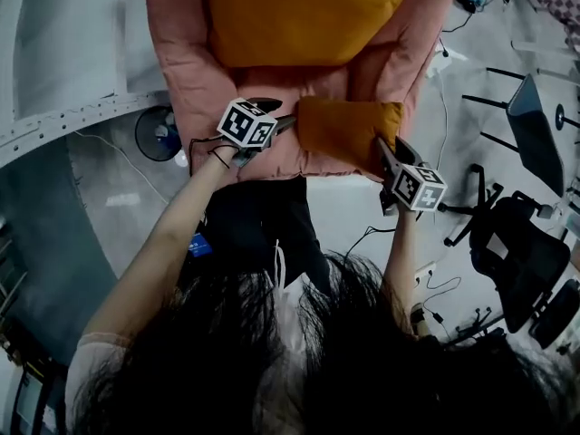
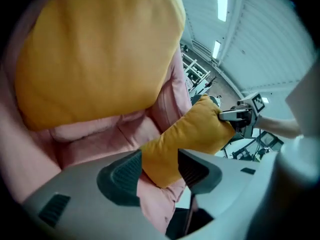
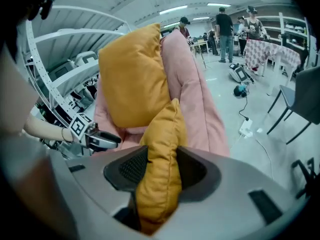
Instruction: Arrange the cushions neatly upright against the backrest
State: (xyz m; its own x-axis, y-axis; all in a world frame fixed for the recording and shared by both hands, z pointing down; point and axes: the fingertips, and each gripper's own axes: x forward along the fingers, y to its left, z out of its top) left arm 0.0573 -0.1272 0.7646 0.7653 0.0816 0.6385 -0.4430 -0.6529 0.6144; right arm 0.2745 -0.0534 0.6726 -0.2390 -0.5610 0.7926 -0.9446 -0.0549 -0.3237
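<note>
The right hand-held gripper clenches one end of the small yellow cushion on the pink sofa. The left hand-held gripper stands released, jaws straddling the cushion's other end

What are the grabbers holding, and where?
The right gripper pinches the small cushion by its edge; left gripper has jaws around the other corner, seemingly not squeezing.

On sofa, small cushion before large cushion.
</note>
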